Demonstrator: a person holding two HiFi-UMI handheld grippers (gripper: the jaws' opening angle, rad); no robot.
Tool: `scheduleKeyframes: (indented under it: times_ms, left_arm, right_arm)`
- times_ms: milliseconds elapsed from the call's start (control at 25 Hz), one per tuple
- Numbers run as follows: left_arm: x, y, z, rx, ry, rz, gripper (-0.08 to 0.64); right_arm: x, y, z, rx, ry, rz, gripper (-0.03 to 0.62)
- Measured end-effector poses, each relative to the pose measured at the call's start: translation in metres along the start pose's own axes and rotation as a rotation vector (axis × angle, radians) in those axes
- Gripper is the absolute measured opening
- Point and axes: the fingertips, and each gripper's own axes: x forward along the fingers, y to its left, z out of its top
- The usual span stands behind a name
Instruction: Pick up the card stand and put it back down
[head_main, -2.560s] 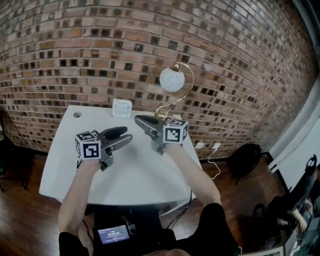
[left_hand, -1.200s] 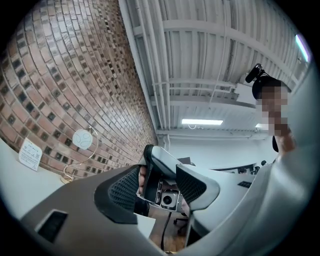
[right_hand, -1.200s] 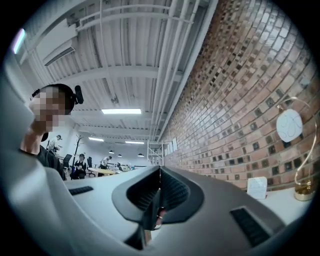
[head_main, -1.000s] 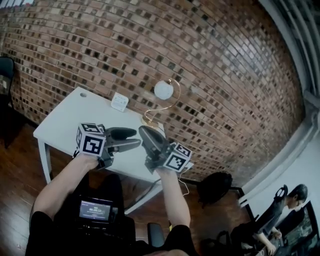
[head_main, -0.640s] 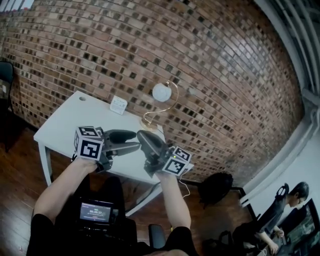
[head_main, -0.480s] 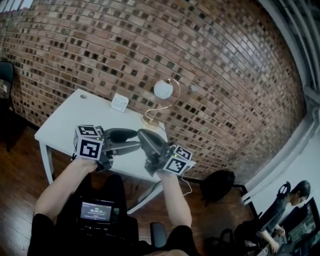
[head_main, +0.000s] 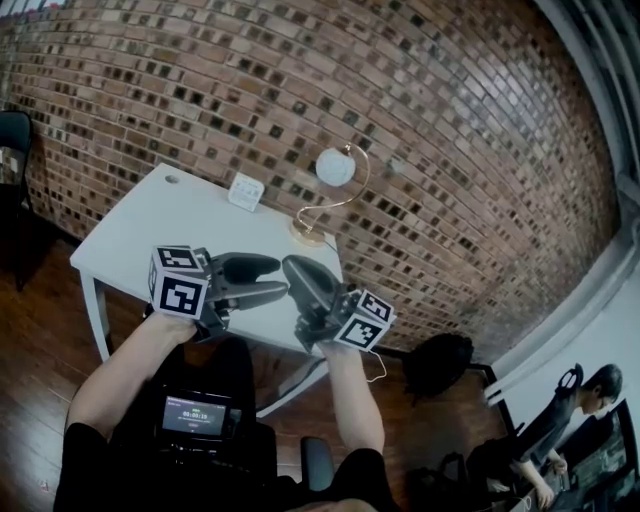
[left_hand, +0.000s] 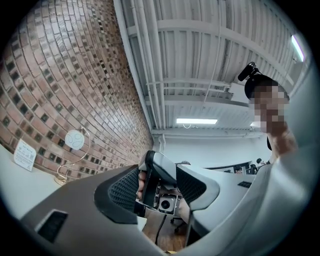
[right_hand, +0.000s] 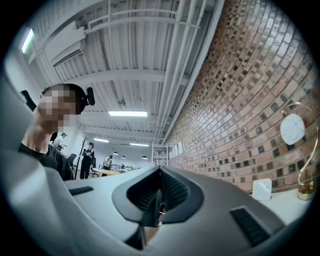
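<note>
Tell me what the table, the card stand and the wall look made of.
Table: smooth, even white top with a matt look, likely laminate or painted board.
Card stand: thin gold-coloured curled wire on a small base, probably metal, slightly shiny.
Wall: rough red-brown brick with pale mortar lines.

On the counter (head_main: 165, 228) the small sign (head_main: 245, 191) stood at the far edge, the card stand (head_main: 336, 167) right of it, before the wall (head_main: 420, 120).

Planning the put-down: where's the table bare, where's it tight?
Bare: table's left and middle, from the cable hole and white placard to the near edge. Tight: far right corner by the card stand.
</note>
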Motion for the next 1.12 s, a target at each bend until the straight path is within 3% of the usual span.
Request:
scheduleKeyframes:
  times_ms: [400,640,760,1000,1120]
  left_arm:
    - [-0.003,0.004,-0.002,-0.02,0.012,0.017,0.224]
    - [0.007,-0.004,0.012,0.0,0.002,-0.023,0.224]
    - [0.0,-0.001,0.011,-0.012,0.005,-0.006,0.224]
    - [0.001,0.008,0.012,0.002,0.013,-0.018,0.224]
    - [0.003,0.017,0.0,-0.031,0.014,-0.016,0.224]
  right_arm:
    - [0.003,0.003,-0.005,-0.001,0.03,0.011,0.009]
    - [0.005,0.006,0.006,-0.024,0.036,0.011,0.009]
    - [0.009,0.003,0.001,0.008,0.03,0.019,0.009]
    - [0.017,0.001,-0.002,-0.023,0.041,0.026,0.009]
    - [0.013,-0.008,-0.017,0.002,0.047,0.025,0.009]
